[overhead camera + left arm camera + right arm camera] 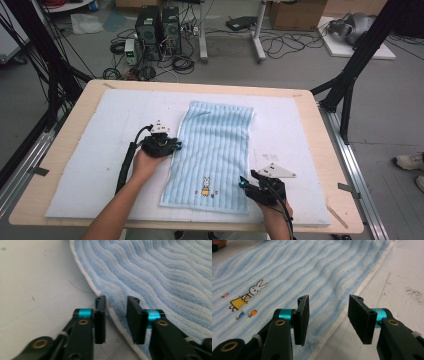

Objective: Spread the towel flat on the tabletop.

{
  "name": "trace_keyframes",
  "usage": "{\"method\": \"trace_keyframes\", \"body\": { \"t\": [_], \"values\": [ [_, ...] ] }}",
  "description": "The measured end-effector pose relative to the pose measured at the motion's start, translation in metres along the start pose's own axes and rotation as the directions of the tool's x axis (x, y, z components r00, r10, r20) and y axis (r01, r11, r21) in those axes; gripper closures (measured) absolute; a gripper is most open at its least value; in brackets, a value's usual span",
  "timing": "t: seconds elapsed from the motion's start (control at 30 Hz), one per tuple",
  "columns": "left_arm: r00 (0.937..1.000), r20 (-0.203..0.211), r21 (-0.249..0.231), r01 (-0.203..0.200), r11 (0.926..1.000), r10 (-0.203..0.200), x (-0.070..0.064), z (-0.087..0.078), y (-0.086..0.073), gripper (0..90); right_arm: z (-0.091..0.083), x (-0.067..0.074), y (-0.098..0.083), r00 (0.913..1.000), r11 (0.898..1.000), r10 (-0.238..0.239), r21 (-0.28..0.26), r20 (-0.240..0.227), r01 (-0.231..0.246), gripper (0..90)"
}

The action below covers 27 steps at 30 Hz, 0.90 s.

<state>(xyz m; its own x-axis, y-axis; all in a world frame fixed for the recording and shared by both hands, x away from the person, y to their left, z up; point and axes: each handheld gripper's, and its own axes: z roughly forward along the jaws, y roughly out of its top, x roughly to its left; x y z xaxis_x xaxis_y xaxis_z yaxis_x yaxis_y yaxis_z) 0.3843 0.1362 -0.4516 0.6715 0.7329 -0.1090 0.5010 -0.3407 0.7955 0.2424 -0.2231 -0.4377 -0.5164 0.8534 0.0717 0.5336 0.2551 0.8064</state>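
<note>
From my remote station I record a pale wooden table (65,150) with rounded corners, covered almost wholly by a white padded mat (100,165). On the mat, slightly right of centre, lies the pale blue ribbed terry towel with a white hem (215,150), spread flat with its long axis running from 12 o'clock to 6 o'clock; a small embroidered rabbit in a yellow dress (205,186) sits near its 6 o'clock end. The left gripper (172,146), black with turquoise collars, is at the towel's 9 o'clock edge, about midway along its length. In the left gripper view its jaws stand a narrow gap apart, straddling the white hem (115,315): one jaw rests on the mat side, the other on the blue pile. I cannot tell whether the pads press the cloth. The right gripper (244,183), of the same build, is at the towel's 5 o'clock corner. In the right gripper view its jaws stand clearly apart above the hem there, with the towel's edge (337,322) lying between and beneath them and no pad touching it that I can see. The rabbit (247,298) appears at 10 o'clock from those jaws.
</note>
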Motion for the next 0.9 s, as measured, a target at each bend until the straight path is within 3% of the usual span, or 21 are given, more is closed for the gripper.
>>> {"method": "trace_keyframes", "body": {
  "t": [0.03, 0.13, 0.23, 0.37, 0.7, 0.77, 0.9],
  "values": [
    [0.9998, 0.012, 0.006, -0.015, 0.9999, 0.015, 0.000, -0.001, 0.000, 86.2, 0.000, 0.001, 0.000, 1.0000, 1.000, -0.001, -0.001, 0.000, 0.001, 51.5],
    [0.9997, 0.021, 0.014, -0.016, 0.9998, 0.016, 0.002, -0.005, -0.002, 87.5, 0.001, 0.002, 0.000, 1.0000, 1.000, 0.002, 0.003, -0.003, -0.002, 51.5],
    [0.9995, 0.023, 0.020, 0.023, 0.9995, -0.024, 0.009, -0.017, -0.008, 87.8, 0.003, 0.000, 0.000, 1.0000, 1.000, 0.010, 0.001, -0.001, -0.010, 51.6],
    [0.9964, 0.026, -0.007, 0.080, 0.9967, -0.080, 0.019, -0.036, -0.020, 87.8, 0.008, 0.002, 0.003, 0.9997, 1.000, 0.025, 0.005, 0.000, -0.025, 51.6],
    [0.9956, 0.034, -0.022, 0.088, 0.9959, -0.087, 0.033, -0.076, -0.052, 87.7, 0.032, 0.016, 0.013, 0.9993, 0.999, 0.026, 0.026, -0.026, -0.025, 51.6],
    [0.9943, 0.044, -0.052, 0.099, 0.9937, -0.097, 0.035, -0.082, -0.056, 87.7, 0.039, 0.018, 0.015, 0.9997, 0.999, 0.024, 0.041, -0.009, -0.023, 52.6],
    [0.9961, 0.026, -0.076, 0.086, 0.9933, -0.084, 0.032, -0.085, -0.058, 83.9, 0.045, 0.021, 0.016, 1.0000, 0.997, 0.000, 0.083, 0.009, -0.001, 61.7]
  ]
}}
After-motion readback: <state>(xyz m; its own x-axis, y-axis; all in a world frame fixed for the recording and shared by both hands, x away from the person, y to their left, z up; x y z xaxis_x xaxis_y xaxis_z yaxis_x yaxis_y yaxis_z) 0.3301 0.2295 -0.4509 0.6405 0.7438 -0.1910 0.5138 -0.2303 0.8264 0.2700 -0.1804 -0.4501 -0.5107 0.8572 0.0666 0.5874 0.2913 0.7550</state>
